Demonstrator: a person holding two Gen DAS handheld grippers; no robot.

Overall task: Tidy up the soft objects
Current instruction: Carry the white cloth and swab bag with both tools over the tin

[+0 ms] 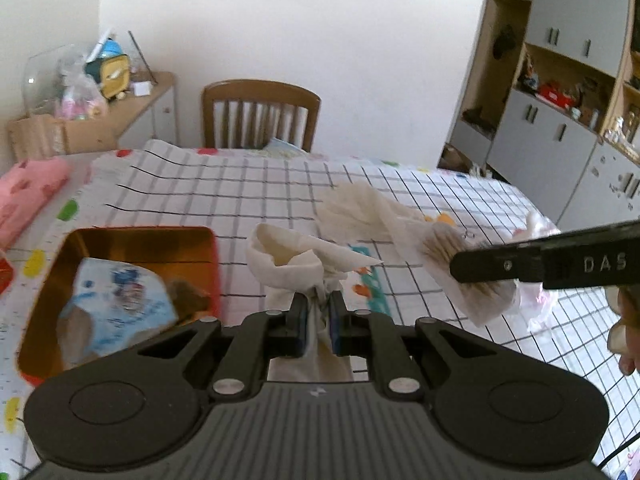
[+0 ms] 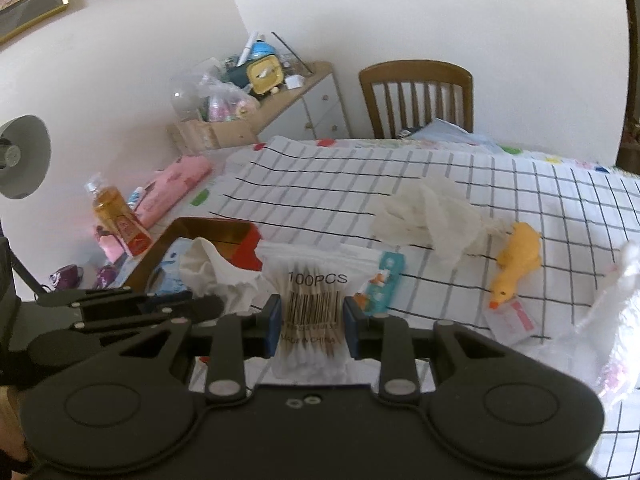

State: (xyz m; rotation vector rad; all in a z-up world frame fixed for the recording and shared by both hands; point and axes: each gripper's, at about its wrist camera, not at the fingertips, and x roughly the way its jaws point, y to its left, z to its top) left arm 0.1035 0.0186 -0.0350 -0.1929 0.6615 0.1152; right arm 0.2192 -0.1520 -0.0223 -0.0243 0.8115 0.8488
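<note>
Both grippers holding soft items above the worktop [image 2: 460,184]

Left gripper [image 1: 319,312] is pinching a limp white cloth [image 1: 288,256] near the tin [image 1: 120,236] — light, drapes; right gripper [image 2: 311,316] is clamping a slippery cotton-swab bag [image 2: 312,280] mid-pack.

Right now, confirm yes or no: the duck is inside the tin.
No, the duck lies on the checked cloth, far from the tin.
</note>
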